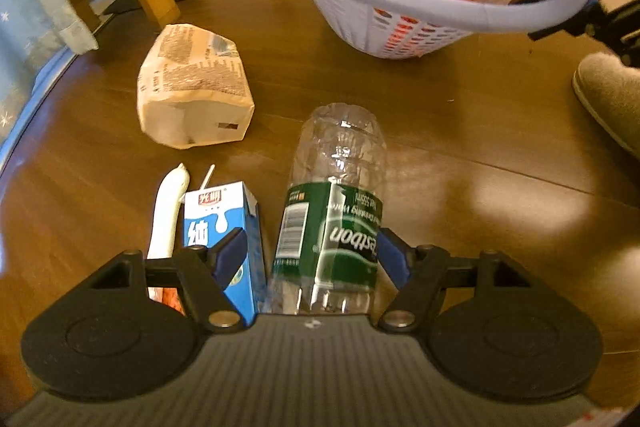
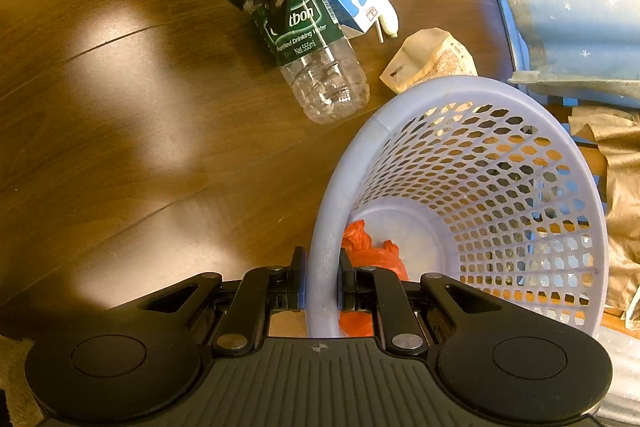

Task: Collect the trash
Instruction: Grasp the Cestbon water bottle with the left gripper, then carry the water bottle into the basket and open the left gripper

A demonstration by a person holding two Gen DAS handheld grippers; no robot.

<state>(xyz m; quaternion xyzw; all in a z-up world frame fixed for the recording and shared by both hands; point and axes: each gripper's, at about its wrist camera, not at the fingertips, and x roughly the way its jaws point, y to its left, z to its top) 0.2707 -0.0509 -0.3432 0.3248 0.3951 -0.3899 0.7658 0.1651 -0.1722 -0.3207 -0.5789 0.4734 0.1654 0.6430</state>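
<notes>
My left tool (image 1: 312, 255) stands with its jaws apart around the plastic bottle (image 1: 336, 195), which lies on its side on the wooden floor (image 1: 460, 147); the right pad looks at the bottle's label, the left pad sits clear of it, over the blue milk carton (image 1: 224, 227) just beside. My right tool (image 2: 322, 287) is clamped onto the rim of the lavender basket (image 2: 500, 187), which holds an orange plastic bag (image 2: 372, 255). A crumpled paper bag (image 1: 192, 95) lies on the floor between the carton and basket.
</notes>
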